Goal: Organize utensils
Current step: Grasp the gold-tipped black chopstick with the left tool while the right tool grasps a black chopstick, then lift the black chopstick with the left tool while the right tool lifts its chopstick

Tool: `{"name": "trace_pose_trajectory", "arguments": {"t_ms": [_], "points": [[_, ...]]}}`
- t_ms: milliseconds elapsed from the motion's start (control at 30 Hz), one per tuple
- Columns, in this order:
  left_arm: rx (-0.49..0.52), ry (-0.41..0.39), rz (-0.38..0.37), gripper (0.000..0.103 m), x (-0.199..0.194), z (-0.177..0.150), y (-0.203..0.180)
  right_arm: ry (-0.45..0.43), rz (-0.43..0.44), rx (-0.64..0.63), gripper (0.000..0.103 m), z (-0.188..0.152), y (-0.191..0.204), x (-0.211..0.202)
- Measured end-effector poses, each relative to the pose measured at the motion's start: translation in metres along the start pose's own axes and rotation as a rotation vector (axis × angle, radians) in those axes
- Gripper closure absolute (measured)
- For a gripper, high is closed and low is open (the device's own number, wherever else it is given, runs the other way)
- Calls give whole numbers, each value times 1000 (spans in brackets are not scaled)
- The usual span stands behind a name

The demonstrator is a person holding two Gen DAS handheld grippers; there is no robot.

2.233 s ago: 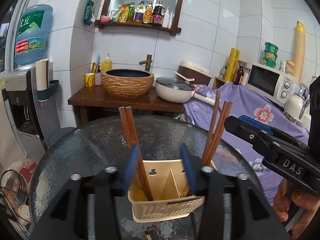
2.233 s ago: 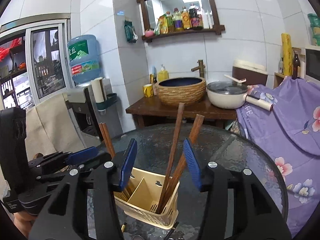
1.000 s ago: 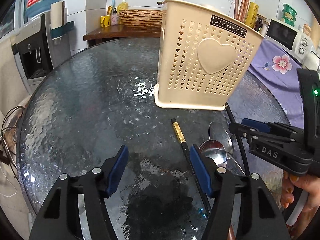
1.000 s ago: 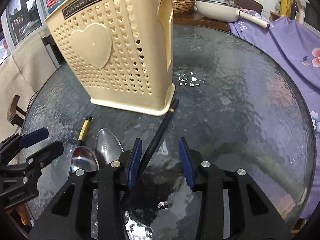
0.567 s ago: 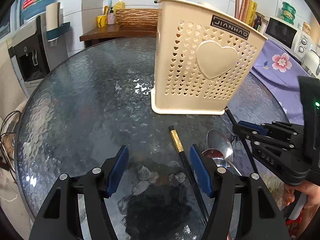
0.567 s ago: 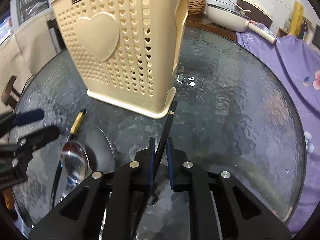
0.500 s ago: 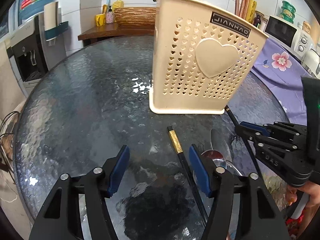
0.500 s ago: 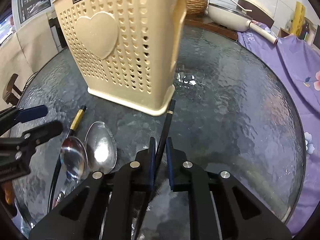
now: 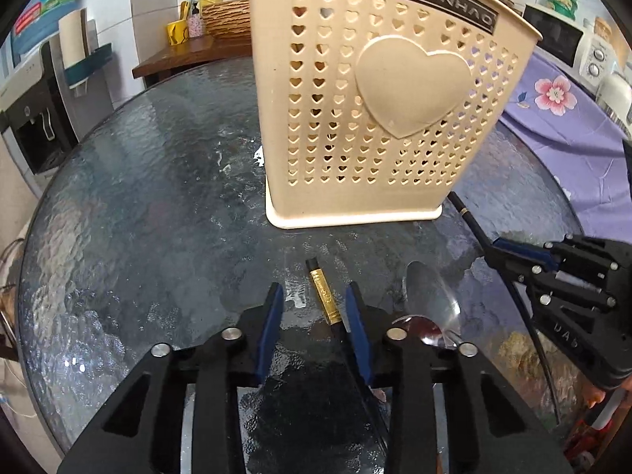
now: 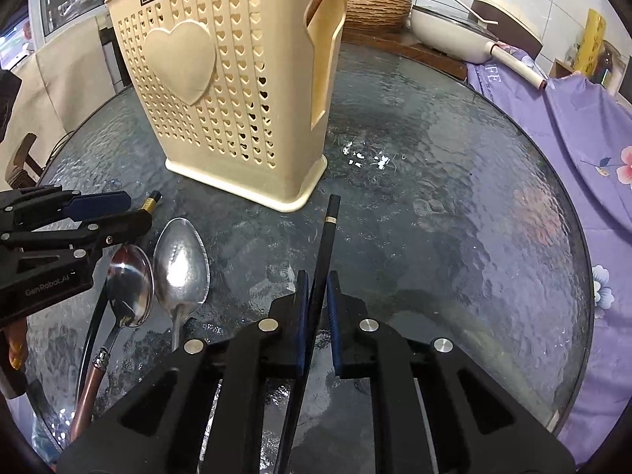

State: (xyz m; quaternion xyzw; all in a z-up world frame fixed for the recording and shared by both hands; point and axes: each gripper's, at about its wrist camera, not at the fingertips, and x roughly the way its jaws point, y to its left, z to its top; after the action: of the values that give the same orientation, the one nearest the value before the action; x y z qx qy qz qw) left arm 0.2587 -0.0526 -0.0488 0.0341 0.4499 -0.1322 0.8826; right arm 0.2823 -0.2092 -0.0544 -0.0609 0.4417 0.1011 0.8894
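The right claw [image 10: 316, 292] is clenched on a black chopstick [image 10: 326, 237] whose tip lies just short of the beige utensil holder's [image 10: 233, 91] base edge. The left claw [image 9: 314, 308], released, straddles a gold-banded chopstick [image 9: 324, 296] on the glass table [image 9: 138, 197]; two spoons [image 10: 179, 260] lie between them.

Ahead of the left hand-held gripper [image 9: 314, 318], with its blue pads, stands a cream utensil holder [image 9: 379, 110] pierced with hearts. Between the pads lies a black, gold-banded chopstick [image 9: 324, 296]; the counter [image 9: 138, 205] is dark rippled glass.
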Motion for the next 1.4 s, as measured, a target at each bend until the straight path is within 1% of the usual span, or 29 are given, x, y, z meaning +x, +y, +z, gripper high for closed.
{"name": "trace_pose_trajectory", "arguments": {"t_ms": [133,333,533,633,900,1067,1400], "points": [[23,1,10,82,-2,-6,-1,-1,0,4,93,3,-1,2],[34,9,7,83,-6,-10,1,-1,-12,34,93,13,-2,8],[52,13,16,84,-7,-11,-4,9,-23,26,93,22,1,13],[53,9,18,89,-8,-12,-5,8,-20,19,93,24,3,14],[45,6,11,96,-7,-10,-2,-3,-15,23,95,19,4,13],[56,6,9,96,-5,-8,-4,-4,-15,20,95,17,5,12],[27,-1,-18,96,-4,-5,3,-16,-10,28,95,14,5,10]]}}
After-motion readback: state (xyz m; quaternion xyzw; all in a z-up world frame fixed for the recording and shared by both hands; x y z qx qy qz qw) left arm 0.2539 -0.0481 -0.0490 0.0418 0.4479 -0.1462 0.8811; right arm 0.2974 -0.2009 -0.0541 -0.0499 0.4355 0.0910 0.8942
